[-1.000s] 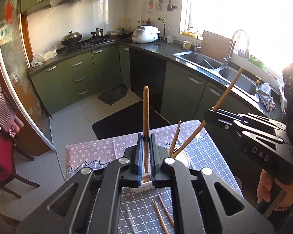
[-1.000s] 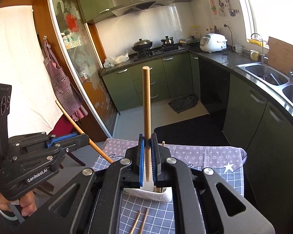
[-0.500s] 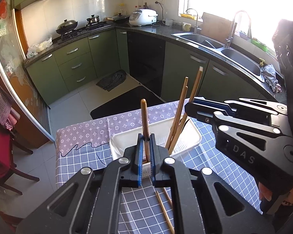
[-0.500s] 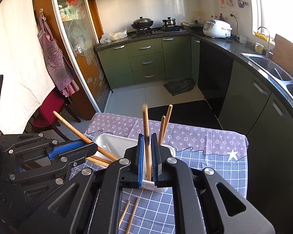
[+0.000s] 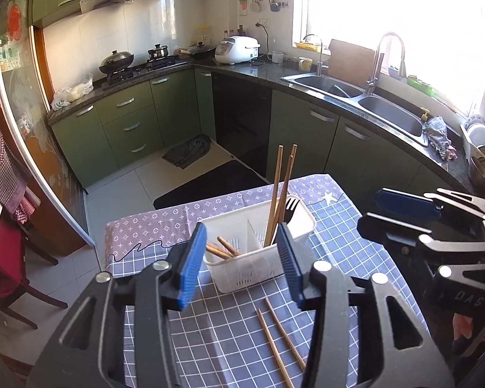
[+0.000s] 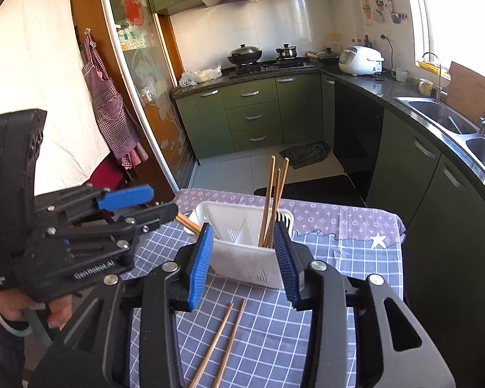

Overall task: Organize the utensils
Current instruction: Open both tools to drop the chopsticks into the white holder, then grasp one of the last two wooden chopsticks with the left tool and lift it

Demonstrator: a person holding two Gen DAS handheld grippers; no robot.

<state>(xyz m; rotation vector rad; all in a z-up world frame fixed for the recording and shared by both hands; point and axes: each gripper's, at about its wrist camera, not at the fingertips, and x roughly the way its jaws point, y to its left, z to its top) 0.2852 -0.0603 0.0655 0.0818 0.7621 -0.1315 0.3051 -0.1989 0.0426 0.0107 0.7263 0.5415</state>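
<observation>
A white divided basket (image 5: pixel 252 273) (image 6: pixel 245 262) stands on the checked tablecloth. Several wooden chopsticks (image 5: pixel 281 187) (image 6: pixel 273 200) stand upright in its right compartment beside a black fork (image 5: pixel 289 208). More chopsticks (image 5: pixel 223 247) lean low in the left compartment. Two loose chopsticks (image 5: pixel 281 339) (image 6: pixel 223 342) lie on the cloth in front. My left gripper (image 5: pixel 241 265) (image 6: pixel 152 203) and my right gripper (image 6: pixel 242 266) (image 5: pixel 370 211) hover just before the basket. The jaws of both are opening, and no pad presses on anything.
The table (image 5: pixel 355 258) has its far edge just behind the basket, and its right edge runs near dark green cabinets (image 6: pixel 436 194). A hand (image 6: pixel 58 313) holds the left gripper. A red chair (image 5: pixel 6 258) stands to the left.
Each gripper was shut on one upright chopstick. Both came down over the basket, their jaws parted, and the chopsticks now rest in the basket.
</observation>
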